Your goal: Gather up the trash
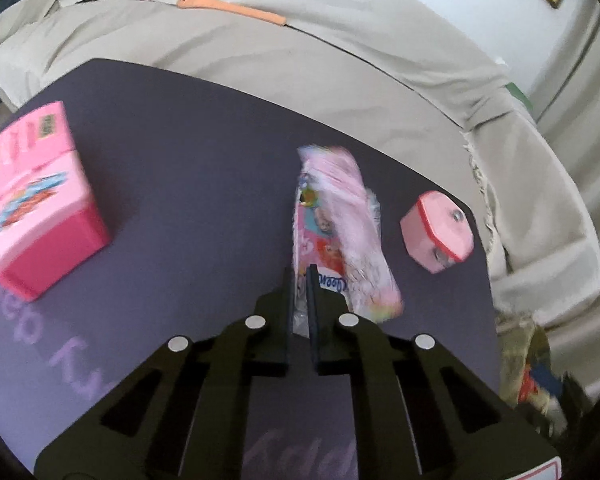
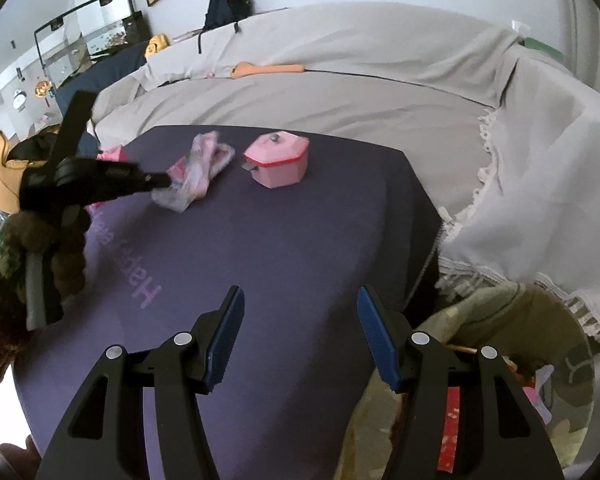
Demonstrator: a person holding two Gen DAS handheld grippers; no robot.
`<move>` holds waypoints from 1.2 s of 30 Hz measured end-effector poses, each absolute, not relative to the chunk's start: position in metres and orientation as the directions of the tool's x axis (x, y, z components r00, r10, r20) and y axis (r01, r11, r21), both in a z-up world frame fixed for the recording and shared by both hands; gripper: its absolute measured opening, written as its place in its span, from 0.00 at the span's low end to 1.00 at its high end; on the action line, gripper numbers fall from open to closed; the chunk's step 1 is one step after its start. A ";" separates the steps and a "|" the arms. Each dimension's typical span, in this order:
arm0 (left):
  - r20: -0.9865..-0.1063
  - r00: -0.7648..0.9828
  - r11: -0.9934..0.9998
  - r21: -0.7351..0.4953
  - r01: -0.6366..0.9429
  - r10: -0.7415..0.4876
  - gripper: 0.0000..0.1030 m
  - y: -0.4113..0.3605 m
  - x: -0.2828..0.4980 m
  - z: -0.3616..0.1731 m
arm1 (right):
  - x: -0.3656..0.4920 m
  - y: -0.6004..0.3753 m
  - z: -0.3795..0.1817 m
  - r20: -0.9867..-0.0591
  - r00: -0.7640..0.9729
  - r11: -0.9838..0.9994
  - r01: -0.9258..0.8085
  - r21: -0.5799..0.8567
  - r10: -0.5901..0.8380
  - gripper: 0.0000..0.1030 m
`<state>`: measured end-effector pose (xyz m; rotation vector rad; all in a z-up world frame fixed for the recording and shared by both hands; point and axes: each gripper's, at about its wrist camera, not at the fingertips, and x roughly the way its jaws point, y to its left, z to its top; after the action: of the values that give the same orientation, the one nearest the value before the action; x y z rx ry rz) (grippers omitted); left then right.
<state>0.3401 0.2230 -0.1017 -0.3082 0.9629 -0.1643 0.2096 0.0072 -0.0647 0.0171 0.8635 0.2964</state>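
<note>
**Blur, crops and hidden ends**

The pink wrapper point(image 1: 340, 224) is motion-blurred, its print unreadable, and its near end is hidden between the left claw point(image 1: 300, 276) fingers. The pink box point(image 1: 36, 200) is smeared. The trash bag point(image 2: 512, 364) is cut off at the frame edge.

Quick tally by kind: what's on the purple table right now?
Wrappers: 1, the pink wrapper pinched in the left gripper
Boxes: 1, the big pink box
Pots: 1, the small pink pot
Total: 3 on the table
</note>
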 end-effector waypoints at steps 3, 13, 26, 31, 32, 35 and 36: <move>-0.782 0.562 0.949 -0.314 0.017 -0.269 0.06 0.240 0.313 -0.093 | 0.213 0.021 -0.061 -0.741 0.607 0.951 -0.274 0.142 0.286 0.54; -0.768 0.599 0.962 -0.275 0.011 -0.226 0.34 0.298 0.239 -0.082 | 0.239 0.107 -0.065 -0.747 0.532 0.908 -0.342 0.242 0.399 0.54; -0.756 0.636 0.970 -0.238 -0.044 -0.157 0.40 0.340 0.214 -0.082 | 0.299 0.195 -0.091 -0.789 0.470 0.917 -0.242 0.317 0.396 0.54; -0.747 0.642 0.968 -0.248 -0.028 -0.173 0.46 0.337 0.213 -0.080 | 0.288 0.192 -0.090 -0.815 0.481 0.936 -0.289 0.200 0.323 0.54; -0.745 0.642 0.968 -0.252 -0.022 -0.179 0.46 0.336 0.213 -0.079 | 0.285 0.186 -0.090 -0.815 0.483 0.935 -0.298 0.190 0.320 0.54; -0.742 0.640 0.965 -0.262 -0.006 -0.198 0.46 0.329 0.215 -0.079 | 0.275 0.169 -0.092 -0.816 0.495 0.936 -0.317 0.151 0.299 0.54; -0.743 0.636 0.964 -0.267 0.003 -0.208 0.46 0.326 0.216 -0.079 | 0.273 0.164 -0.092 -0.813 0.495 0.932 -0.328 0.152 0.307 0.54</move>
<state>0.2161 0.3257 -0.0795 -0.2508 0.8754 -0.1222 0.2731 0.1644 -0.0918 -0.0235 0.9801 0.3845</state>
